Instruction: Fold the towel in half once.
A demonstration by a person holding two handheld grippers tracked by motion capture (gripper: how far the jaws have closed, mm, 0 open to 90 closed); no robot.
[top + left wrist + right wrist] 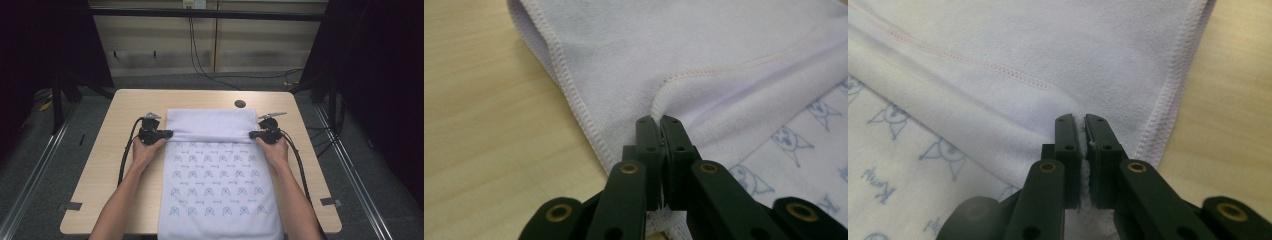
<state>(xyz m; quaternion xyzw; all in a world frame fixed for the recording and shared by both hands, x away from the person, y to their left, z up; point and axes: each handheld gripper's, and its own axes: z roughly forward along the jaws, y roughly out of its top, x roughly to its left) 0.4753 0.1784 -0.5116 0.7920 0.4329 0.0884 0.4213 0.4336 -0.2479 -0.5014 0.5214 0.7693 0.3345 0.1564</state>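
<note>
A pale lilac towel (215,170) lies lengthwise down the middle of the wooden surface (110,165), its near end hanging over the front edge. Its far end is folded back over the printed face, showing a plain band (210,122) with a stitched hem. The left hand-held gripper (165,134) sits at the towel's left edge, right at the fold, jaws pressed together on the cloth; in the left gripper view (659,131) the hem runs straight into the jaw tips. The right hand-held gripper (253,134) mirrors it at the right edge, pinching the fold (1080,132) with white pile squeezed between the jaws.
</note>
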